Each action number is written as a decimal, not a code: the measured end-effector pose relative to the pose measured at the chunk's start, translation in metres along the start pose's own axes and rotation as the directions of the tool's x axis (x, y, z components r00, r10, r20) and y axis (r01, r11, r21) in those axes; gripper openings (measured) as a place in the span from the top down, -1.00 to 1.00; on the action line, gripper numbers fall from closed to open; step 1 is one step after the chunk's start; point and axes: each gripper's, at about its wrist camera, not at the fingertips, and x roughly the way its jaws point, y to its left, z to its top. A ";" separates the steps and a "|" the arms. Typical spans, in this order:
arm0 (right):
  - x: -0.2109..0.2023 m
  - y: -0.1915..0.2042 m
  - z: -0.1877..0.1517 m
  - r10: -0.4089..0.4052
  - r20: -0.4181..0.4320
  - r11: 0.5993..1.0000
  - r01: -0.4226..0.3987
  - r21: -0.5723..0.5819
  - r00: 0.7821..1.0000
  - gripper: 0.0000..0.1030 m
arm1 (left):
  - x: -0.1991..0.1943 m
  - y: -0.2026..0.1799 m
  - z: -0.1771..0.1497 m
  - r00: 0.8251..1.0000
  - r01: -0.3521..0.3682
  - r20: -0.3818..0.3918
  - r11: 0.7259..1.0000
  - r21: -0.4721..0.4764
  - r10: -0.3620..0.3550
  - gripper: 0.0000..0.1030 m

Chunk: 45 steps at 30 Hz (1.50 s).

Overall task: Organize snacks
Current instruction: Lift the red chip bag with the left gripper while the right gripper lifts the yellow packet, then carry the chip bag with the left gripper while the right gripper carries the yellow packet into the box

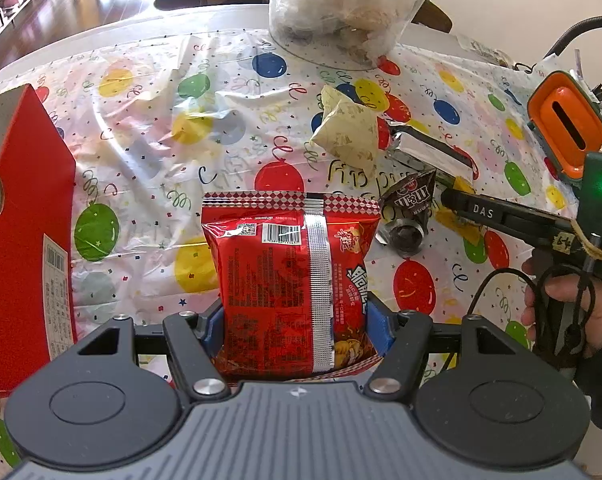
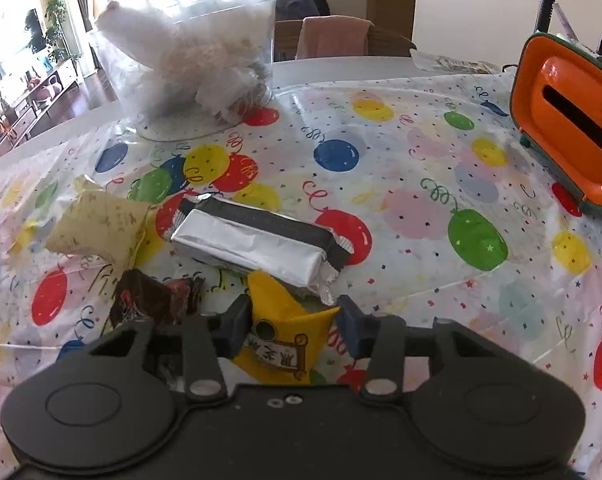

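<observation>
My left gripper [image 1: 297, 330] is shut on a red snack bag [image 1: 293, 272], held upright above the table. A red cardboard box [image 1: 25, 232] stands open at the left. My right gripper [image 2: 291, 326] has its jaws either side of a small yellow packet [image 2: 285, 328] that lies on the table; they look closed against it. Loose on the balloon-print cloth lie a silver and black bar [image 2: 257, 240], a pale yellow pouch [image 2: 97, 224] and a dark brown M&M's bag [image 2: 153, 300]. In the left wrist view the right gripper [image 1: 461, 200] reaches in from the right near the M&M's bag [image 1: 411, 208].
A clear plastic bowl [image 1: 341, 8] holding wrapped items stands at the back of the table [image 1: 141, 24]. An orange and green device [image 2: 569, 128] stands at the right. A grey lamp arm rises behind it. Chairs stand beyond the table's far edge.
</observation>
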 end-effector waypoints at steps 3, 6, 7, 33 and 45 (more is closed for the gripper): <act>-0.005 -0.002 -0.004 0.023 -0.001 1.000 -0.023 0.007 1.000 0.18 | 0.000 0.000 0.000 1.000 0.000 0.000 1.000 0.000 0.000 -0.30; -0.012 -0.003 -0.010 0.034 0.002 0.999 -0.034 0.014 0.999 0.20 | 0.000 0.000 0.000 1.000 -0.001 0.001 1.000 0.005 0.001 -0.30; -0.016 -0.003 -0.011 0.036 0.005 0.999 -0.036 0.011 0.999 0.21 | 0.000 0.001 0.000 1.000 0.000 0.002 1.000 0.005 0.000 -0.30; -0.152 0.092 0.008 0.242 0.088 0.953 -0.219 -0.208 0.966 0.21 | -0.091 0.049 -0.004 0.991 0.030 0.128 0.999 -0.014 -0.028 -0.30; -0.174 0.195 0.016 0.361 0.099 0.893 -0.314 -0.322 0.927 0.21 | -0.147 0.132 -0.010 0.977 -0.034 0.206 0.995 -0.091 0.053 -0.30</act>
